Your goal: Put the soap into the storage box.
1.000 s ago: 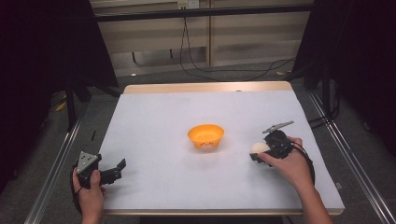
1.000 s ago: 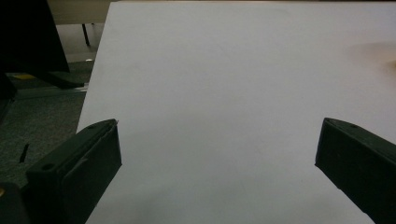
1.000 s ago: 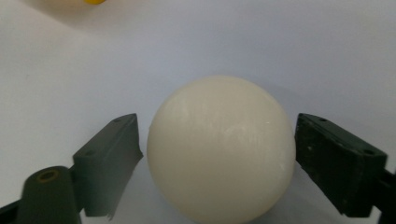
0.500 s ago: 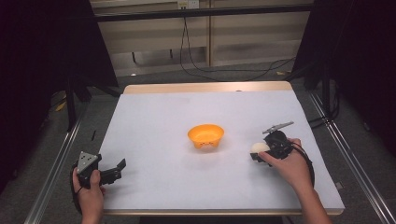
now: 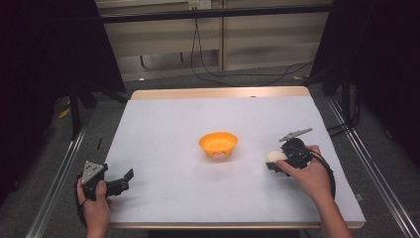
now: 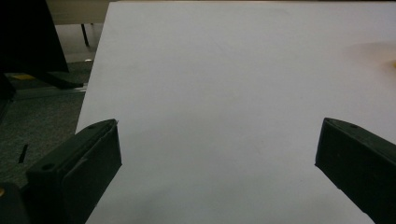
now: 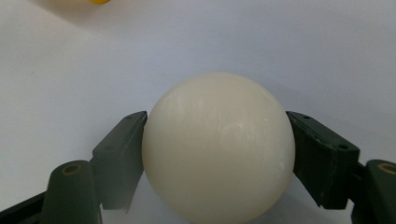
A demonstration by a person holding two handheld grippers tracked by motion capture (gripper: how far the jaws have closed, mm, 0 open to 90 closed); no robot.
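Observation:
A cream-white ball (image 7: 218,147) sits between the two black jaws of my right gripper (image 7: 217,149), which press against its sides. In the high view that ball (image 5: 274,157) and the right gripper (image 5: 276,161) are at the table's right, a little right of an orange bowl (image 5: 218,144) standing mid-table. A sliver of the orange bowl (image 7: 99,1) shows at the top of the right gripper view. My left gripper (image 5: 126,179) rests at the table's front left corner, jaws wide apart with nothing between them; its fingers (image 6: 77,170) frame bare white tabletop.
The white tabletop (image 5: 198,119) has a wooden strip along its far edge. Metal rails (image 5: 59,173) run along both sides on the floor. Cables (image 5: 218,74) lie on the floor beyond the table.

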